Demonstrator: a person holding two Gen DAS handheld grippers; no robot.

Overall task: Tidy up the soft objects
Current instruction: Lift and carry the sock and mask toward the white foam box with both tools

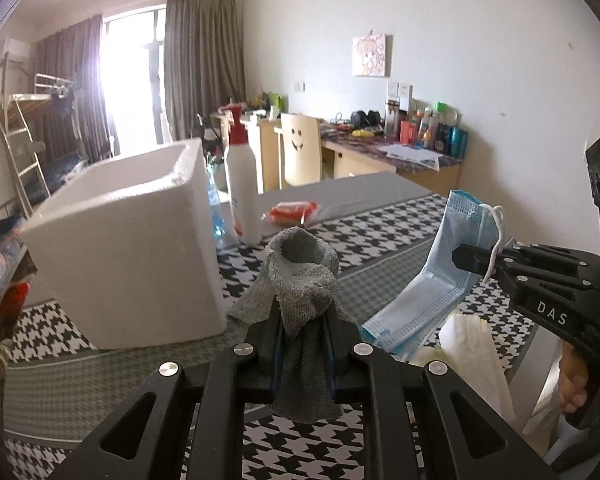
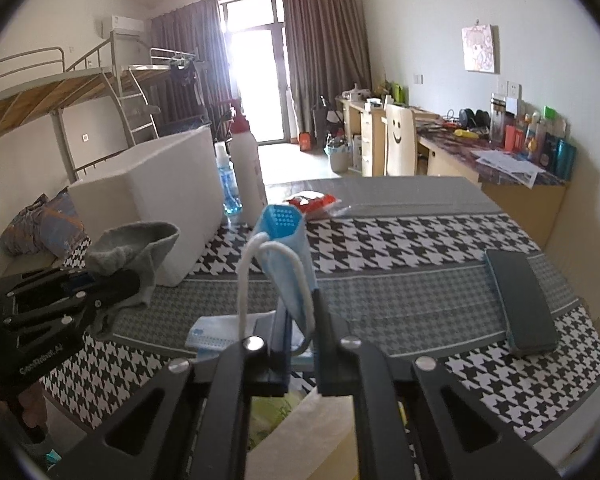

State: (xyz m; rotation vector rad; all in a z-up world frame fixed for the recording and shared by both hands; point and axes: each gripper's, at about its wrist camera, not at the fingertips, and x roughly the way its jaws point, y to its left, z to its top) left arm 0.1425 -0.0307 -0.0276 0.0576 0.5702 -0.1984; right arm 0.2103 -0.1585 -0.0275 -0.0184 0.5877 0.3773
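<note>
A grey sock point(image 1: 304, 276) sticks up, bunched, from between the fingers of my left gripper point(image 1: 304, 312), which is shut on it above the table. In the right wrist view the same sock point(image 2: 136, 240) hangs from the left gripper point(image 2: 128, 280) in front of the white foam box point(image 2: 172, 184). My right gripper point(image 2: 302, 304) is shut on a light blue face mask point(image 2: 288, 248), whose white ear loop dangles. From the left wrist view the mask point(image 1: 432, 292) droops from the right gripper point(image 1: 466, 258). The open-topped foam box point(image 1: 128, 240) stands at left.
More blue masks point(image 2: 210, 334) lie on the houndstooth tablecloth point(image 2: 400, 232) under the right gripper. A dark phone point(image 2: 520, 300) lies at right. A white pump bottle point(image 1: 242, 184), a blue bottle point(image 2: 228, 188) and a red packet point(image 1: 292, 212) stand behind the box. White tissue point(image 1: 476, 356) lies near the edge.
</note>
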